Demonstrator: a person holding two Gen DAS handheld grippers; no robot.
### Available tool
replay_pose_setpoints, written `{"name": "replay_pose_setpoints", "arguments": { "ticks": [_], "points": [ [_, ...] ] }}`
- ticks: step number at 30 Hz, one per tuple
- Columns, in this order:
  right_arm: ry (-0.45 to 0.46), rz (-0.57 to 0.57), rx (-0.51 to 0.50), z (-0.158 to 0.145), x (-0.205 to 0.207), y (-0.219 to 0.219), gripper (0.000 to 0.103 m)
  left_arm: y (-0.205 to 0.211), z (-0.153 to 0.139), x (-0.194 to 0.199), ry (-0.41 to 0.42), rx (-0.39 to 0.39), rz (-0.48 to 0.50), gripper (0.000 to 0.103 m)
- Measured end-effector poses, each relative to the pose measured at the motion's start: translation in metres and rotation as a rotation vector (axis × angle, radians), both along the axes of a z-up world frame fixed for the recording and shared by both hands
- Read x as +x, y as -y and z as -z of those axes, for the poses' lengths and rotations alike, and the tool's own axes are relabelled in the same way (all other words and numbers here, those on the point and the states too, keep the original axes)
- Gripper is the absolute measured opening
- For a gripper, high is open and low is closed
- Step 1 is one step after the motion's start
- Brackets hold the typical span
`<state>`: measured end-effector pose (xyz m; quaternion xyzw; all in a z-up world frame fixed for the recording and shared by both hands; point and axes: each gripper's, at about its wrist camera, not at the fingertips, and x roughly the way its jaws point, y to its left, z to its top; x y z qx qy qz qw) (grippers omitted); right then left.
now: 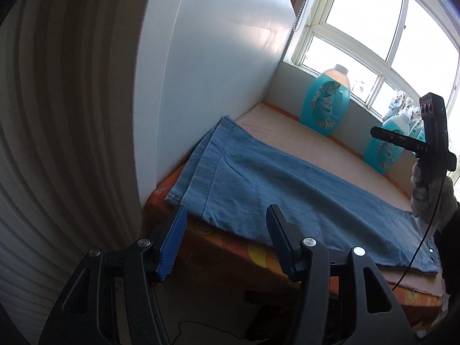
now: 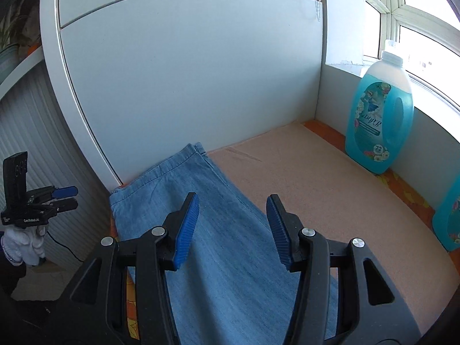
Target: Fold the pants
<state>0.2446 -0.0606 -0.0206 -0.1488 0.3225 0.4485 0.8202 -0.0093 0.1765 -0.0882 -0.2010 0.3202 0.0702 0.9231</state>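
Note:
Blue denim pants (image 1: 273,178) lie flat along the peach-covered table (image 1: 302,135), one leg on top of the other, hems toward the white side panel. My left gripper (image 1: 226,210) hovers open at the table's front edge by the hem end, nothing between its blue pads. In the right wrist view my right gripper (image 2: 233,197) hangs open over the pants (image 2: 161,178), its pads clear of the cloth. The right gripper (image 1: 431,132) shows at the right of the left wrist view in a gloved hand. The left gripper (image 2: 70,197) appears off the table's left side.
A white cabinet panel (image 2: 187,72) walls the hem end of the table (image 2: 316,187). Two turquoise softener bottles (image 1: 326,100) (image 1: 385,146) stand along the back under the window (image 1: 373,28). A ribbed white shutter (image 1: 57,143) is left of the table. A black cable (image 1: 417,253) trails over the pants' waist end.

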Motion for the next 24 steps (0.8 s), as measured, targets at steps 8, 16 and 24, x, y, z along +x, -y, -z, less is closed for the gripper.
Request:
{"name": "replay_pose_setpoints", "arguments": {
  "ticks": [8, 16, 24],
  "points": [
    [-0.107, -0.165, -0.122, 0.047, 0.044, -0.115, 0.051, -0.012, 0.038, 0.020, -0.030, -0.048, -0.036, 0.056],
    [-0.148, -0.281, -0.157, 0.087, 0.069, -0.193, 0.051, -0.022, 0.057, 0.032, -0.033, -0.117, -0.090, 0.053],
    [-0.124, -0.279, -0.217, 0.120, 0.081, -0.232, 0.051, -0.022, 0.064, 0.036, -0.030, -0.125, -0.127, 0.041]
  ]
}}
